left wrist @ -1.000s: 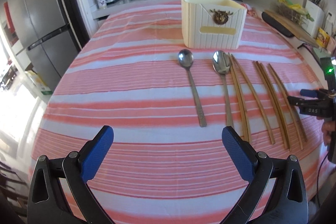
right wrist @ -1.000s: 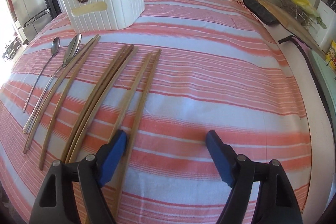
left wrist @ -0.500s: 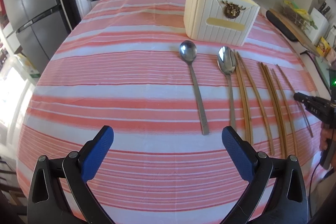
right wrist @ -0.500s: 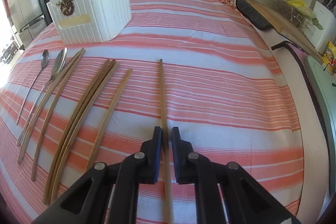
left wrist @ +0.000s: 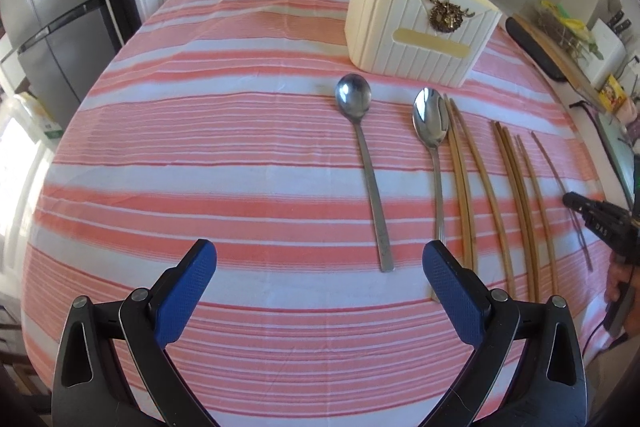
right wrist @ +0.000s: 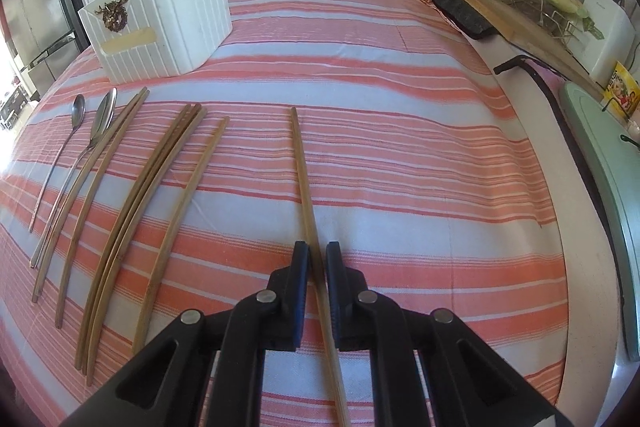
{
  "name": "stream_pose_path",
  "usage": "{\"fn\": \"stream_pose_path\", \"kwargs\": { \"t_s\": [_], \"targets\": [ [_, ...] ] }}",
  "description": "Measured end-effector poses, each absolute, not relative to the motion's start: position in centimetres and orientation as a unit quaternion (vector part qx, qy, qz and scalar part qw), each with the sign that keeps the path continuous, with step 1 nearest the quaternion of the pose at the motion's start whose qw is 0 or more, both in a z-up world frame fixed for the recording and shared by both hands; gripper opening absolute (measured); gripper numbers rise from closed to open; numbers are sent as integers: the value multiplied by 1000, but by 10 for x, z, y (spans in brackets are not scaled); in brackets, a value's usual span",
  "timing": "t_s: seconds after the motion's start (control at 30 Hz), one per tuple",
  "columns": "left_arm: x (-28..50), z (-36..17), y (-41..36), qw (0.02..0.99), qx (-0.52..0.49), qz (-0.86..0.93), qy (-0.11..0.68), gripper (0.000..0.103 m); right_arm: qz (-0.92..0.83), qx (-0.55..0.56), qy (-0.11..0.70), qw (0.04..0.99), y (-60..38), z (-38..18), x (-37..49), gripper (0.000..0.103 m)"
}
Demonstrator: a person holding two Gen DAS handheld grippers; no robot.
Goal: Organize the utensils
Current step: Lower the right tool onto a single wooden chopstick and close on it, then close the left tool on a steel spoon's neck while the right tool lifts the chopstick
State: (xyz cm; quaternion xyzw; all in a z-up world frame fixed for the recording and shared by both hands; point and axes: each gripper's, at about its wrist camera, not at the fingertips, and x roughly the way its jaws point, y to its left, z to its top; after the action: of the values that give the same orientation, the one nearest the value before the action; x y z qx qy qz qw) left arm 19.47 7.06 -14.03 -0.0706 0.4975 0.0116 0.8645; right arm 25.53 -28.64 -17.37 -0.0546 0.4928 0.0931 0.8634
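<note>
Blue-padded fingers [right wrist: 300,291] of the right gripper [right wrist: 317,259], spread a second ago, now pinch one thin bamboo chopstick [right wrist: 304,179] pulled clear of the row, the left gripper [left wrist: 320,267] still gaping short of the ribbed cream utensil holder [left wrist: 416,31].

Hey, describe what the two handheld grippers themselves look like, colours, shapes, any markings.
Both are black plastic frames with silver rivets and triangular cut-outs. The left gripper has two fingers faced with textured blue pads. From the left wrist view, the right gripper shows white lettering, too small to read reliably, and a thin dark cable beneath the hand.
</note>
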Motion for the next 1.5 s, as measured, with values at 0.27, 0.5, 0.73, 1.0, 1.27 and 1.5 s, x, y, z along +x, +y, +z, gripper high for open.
{"fn": "stream_pose_path", "kwargs": {
  "t_s": [0.27, 0.5, 0.73, 1.0, 1.27, 1.5],
  "targets": [
    [224, -132, 63, 865, -76, -11, 495, 102, 100, -63, 496, 860, -288, -174, 253, 9],
    [253, -145, 64, 860, -65, 3, 507, 102, 110, -71, 528, 839, -283, -172, 266, 10],
    [264, -151, 76, 855, -66, 18, 514, 102, 126, -80, 557, 817, -281, -172, 274, 10],
    [269, -153, 88, 852, -75, 20, 518, 102, 136, -77, 578, 801, -283, -173, 279, 10],
    [287, -165, 78, 847, -75, 1, 526, 102, 144, -72, 590, 791, -286, -175, 302, 10],
    [330, -190, 61, 839, -8, 45, 542, 93, 158, -53, 599, 783, -282, -175, 333, 11]
  ]
}}
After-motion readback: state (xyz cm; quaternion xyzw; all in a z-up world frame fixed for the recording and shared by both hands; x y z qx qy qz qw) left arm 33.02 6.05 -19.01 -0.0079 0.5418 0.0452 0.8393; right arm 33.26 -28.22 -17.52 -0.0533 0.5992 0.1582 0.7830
